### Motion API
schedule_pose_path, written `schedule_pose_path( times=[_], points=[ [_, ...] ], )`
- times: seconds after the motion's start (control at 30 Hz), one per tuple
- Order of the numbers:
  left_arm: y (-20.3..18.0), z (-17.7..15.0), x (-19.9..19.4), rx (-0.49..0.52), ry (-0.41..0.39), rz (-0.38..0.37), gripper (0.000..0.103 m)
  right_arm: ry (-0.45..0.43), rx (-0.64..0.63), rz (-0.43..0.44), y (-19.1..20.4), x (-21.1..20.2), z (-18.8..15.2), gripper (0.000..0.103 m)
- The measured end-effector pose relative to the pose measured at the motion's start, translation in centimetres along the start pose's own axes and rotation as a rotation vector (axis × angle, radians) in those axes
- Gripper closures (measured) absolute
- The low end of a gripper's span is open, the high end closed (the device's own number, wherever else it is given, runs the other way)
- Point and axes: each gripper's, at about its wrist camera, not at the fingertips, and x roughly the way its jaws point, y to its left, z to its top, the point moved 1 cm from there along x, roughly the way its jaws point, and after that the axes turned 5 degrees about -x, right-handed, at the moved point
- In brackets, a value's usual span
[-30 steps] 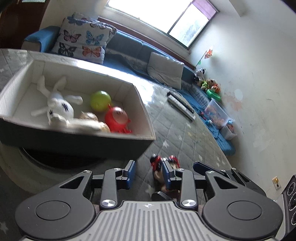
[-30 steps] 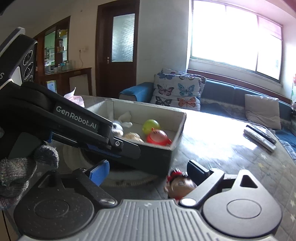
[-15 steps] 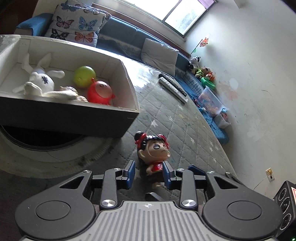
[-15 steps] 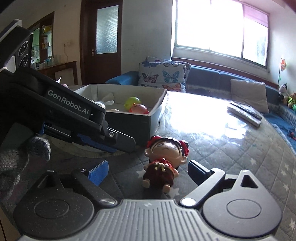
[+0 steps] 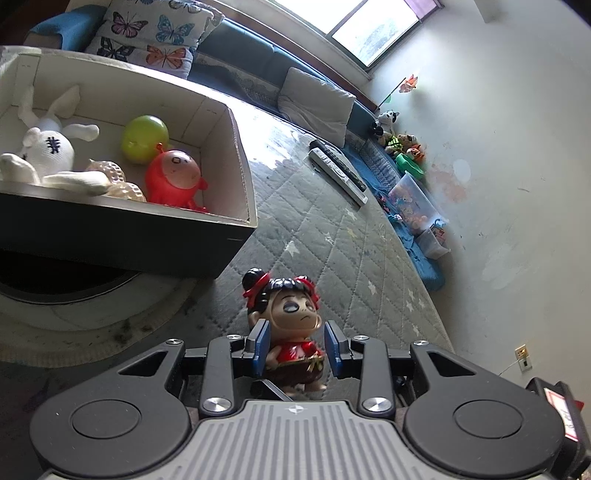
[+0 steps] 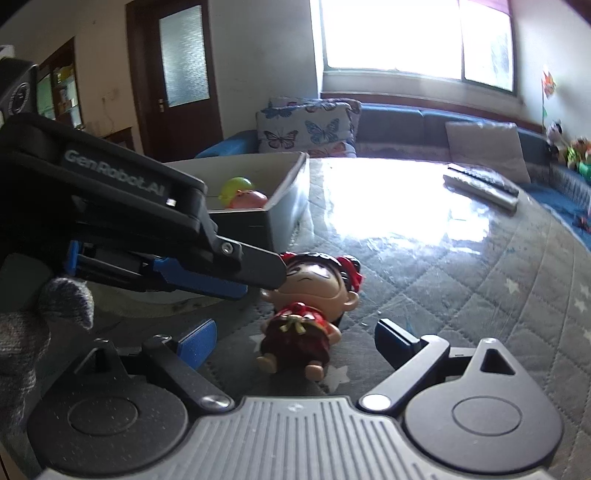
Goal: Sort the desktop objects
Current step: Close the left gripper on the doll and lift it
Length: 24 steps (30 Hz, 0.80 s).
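Doll: I see the big-headed doll (image 5: 291, 332) with black hair and red bows standing upright on the quilted table cover (image 5: 354, 266), just off the near right corner of the box (image 5: 236, 206).
Left gripper: my left gripper (image 5: 297, 349) has its blue pads on either side of the doll's body and lower head; a narrow gap shows on each side, so the jaws are apart and not pressing it. In the right wrist view its body (image 6: 159, 221) comes in from the left edge and its tip overlaps the doll's head (image 6: 317, 284).
Right gripper: my right gripper (image 6: 295, 343) is spread wide, low over the table, with the doll between its fingers and clear of both.
Box: open-topped, dark outside, pale inside; it sits partly on a round pale object (image 5: 92, 314) toward the left edge of the table.
Box contents: white knitted rabbit (image 5: 48, 155), green ball (image 5: 144, 138), red round toy (image 5: 173, 181), pale bumpy shell-like item (image 5: 114, 179).
Far edge of table: two remote controls (image 5: 338, 171) lying side by side.
Beyond table: blue sofa with a butterfly cushion (image 5: 155, 33).
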Motion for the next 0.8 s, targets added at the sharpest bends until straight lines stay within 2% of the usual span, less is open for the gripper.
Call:
schedule_pose_path(
  times=[0.3, 0.47, 0.63, 0.8],
  points=[
    [0.0, 0.6, 1.0, -0.030, 0.009, -0.022, 0.068, 0.018, 0.040, 0.004, -1.1, 1.5, 0.3, 0.013],
    [0.3, 0.9, 1.2, -0.039, -0.004, -0.018, 0.067, 0.027, 0.055, 0.020, -1.4, 2.2, 0.5, 0.018],
    [0.6, 1.0, 1.2, -0.048, -0.017, -0.022, 0.066, 0.044, 0.064, 0.034, -1.5, 2.9, 0.6, 0.028],
    [0.8, 1.1, 1.3, -0.049, -0.020, -0.021, 0.065, 0.051, 0.066, 0.040, -1.5, 3.3, 0.7, 0.029]
  ],
)
